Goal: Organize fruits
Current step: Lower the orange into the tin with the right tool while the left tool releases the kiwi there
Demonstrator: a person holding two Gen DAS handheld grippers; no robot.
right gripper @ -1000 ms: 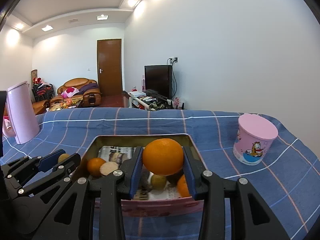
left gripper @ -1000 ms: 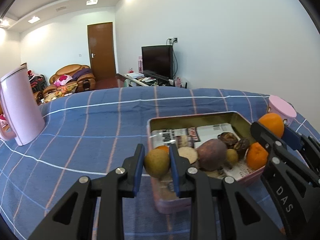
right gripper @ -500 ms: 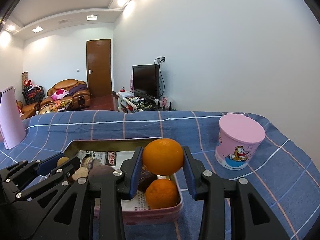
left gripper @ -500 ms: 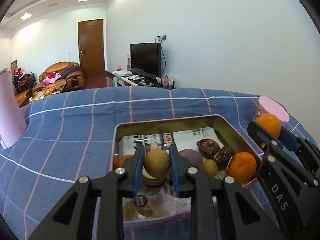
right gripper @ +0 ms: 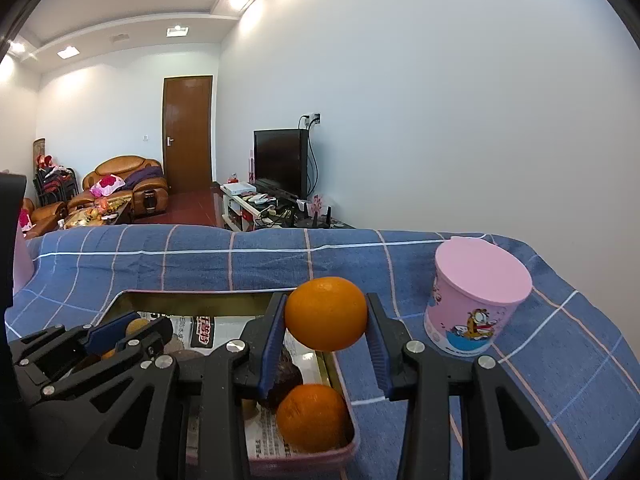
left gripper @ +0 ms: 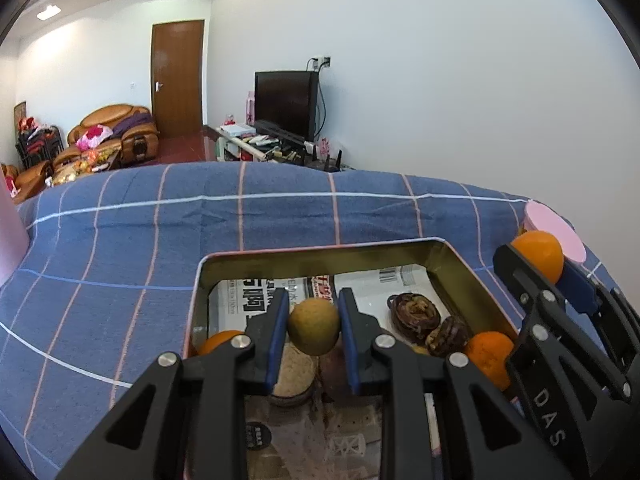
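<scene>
Pinching a greenish-brown fruit point(left gripper: 314, 332), the left gripper point(left gripper: 313, 334) hangs directly above the tin tray point(left gripper: 320, 250), while the right gripper point(right gripper: 326, 320), clamping an orange point(right gripper: 326, 313), sits over the tray's 3 o'clock rim, toward the pink cup point(right gripper: 476, 304).

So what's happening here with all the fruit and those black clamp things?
A person is sorting fruit with two hand-held grippers. The left gripper clamps a yellow-green fruit above the tin tray; the right gripper clamps an orange over the tray's right side. More fruit, including another orange, lies on the newspaper inside. A pink cup stands beside the tray.
</scene>
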